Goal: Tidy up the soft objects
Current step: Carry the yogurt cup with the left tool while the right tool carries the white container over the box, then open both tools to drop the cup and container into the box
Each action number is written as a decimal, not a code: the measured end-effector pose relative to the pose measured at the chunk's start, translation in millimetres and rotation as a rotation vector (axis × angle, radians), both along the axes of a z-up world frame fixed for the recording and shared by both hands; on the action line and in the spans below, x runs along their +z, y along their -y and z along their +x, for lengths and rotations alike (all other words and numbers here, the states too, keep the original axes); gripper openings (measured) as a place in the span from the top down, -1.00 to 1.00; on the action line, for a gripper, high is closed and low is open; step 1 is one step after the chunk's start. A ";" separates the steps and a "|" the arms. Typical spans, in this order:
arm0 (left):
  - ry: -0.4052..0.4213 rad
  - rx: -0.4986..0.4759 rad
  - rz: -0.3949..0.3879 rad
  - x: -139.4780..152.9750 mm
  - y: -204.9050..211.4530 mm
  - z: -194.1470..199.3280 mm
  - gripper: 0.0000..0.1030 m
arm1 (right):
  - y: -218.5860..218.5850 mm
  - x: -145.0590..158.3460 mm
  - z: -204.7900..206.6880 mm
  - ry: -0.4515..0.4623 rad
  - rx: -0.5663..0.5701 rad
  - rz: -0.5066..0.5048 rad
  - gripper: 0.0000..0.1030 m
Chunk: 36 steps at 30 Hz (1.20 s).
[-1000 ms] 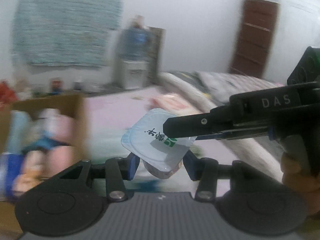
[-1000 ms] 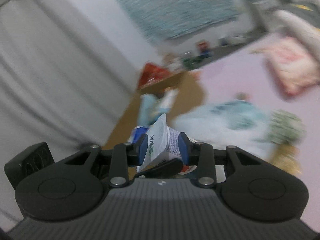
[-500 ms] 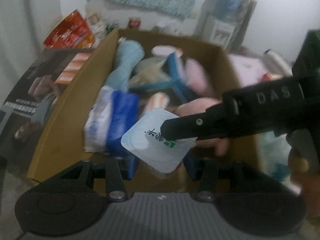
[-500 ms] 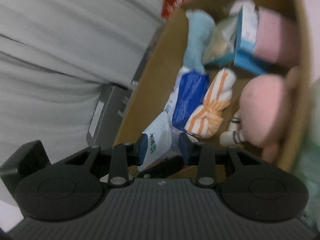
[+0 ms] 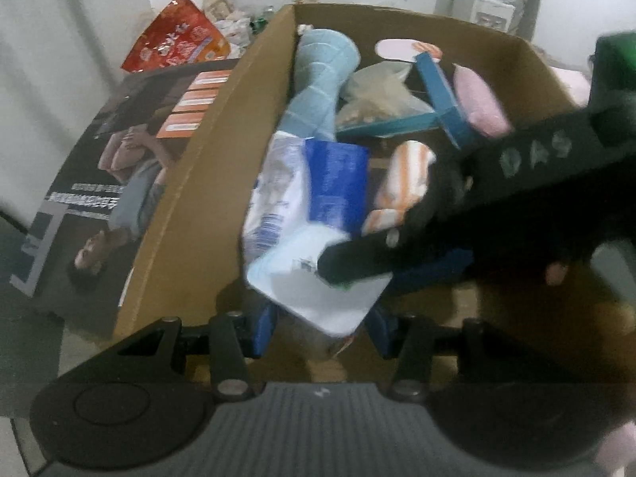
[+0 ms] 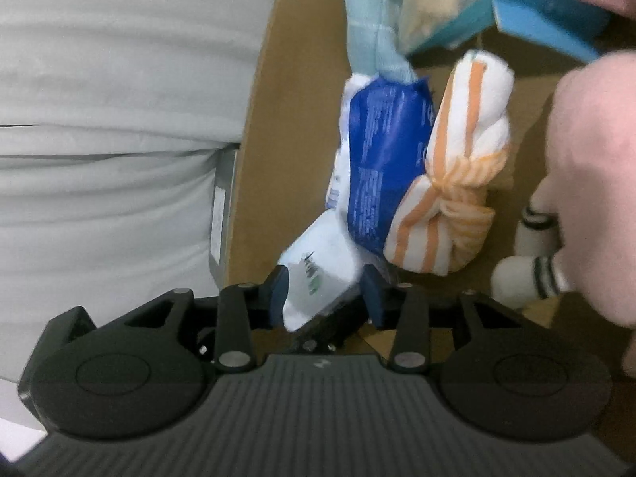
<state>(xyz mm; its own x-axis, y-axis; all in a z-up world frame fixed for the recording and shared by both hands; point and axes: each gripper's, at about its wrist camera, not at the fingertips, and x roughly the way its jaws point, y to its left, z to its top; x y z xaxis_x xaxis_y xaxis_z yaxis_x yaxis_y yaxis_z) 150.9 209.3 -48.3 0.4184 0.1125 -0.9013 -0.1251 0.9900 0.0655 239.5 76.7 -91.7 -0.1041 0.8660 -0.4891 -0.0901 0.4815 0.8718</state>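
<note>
Both grippers hold one white tissue pack (image 5: 318,290) over the near end of a cardboard box (image 5: 206,151). My left gripper (image 5: 322,328) is shut on its lower part. My right gripper (image 6: 324,292) is shut on the same tissue pack (image 6: 318,274), and its black finger (image 5: 357,258) crosses the left wrist view. The box holds a blue pack (image 5: 338,183), an orange-striped white cloth (image 6: 457,183), a light blue cloth roll (image 5: 322,79), a pink plush (image 6: 596,175) and a teal box (image 5: 437,99).
A dark printed carton (image 5: 119,167) lies left of the box, with a red bag (image 5: 179,39) behind it. A grey curtain (image 6: 119,119) hangs on the left in the right wrist view. A water dispenser (image 5: 485,0) stands behind the box.
Both grippers have swung from the bed side over to the box and moved lower into it, with the tissue pack still held between them.
</note>
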 end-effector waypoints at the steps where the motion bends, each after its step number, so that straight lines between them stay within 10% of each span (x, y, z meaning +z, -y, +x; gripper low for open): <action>1: -0.023 0.009 0.000 -2.3 -2.0 3.2 0.00 | -3.2 -4.6 -0.4 -0.013 0.007 -0.006 0.19; 11: -0.001 0.024 -0.043 8.0 -10.6 -6.5 -0.55 | -11.1 -9.9 -3.4 -0.061 0.028 -0.002 0.11; 23: 0.116 0.006 -0.052 42.4 1.2 -27.9 -0.59 | -1.6 14.6 -3.9 0.012 -0.009 0.042 -0.07; 36: 0.463 -0.242 -0.137 99.1 103.0 -90.1 -0.81 | 168.2 99.2 -69.6 0.301 -0.185 0.191 -0.42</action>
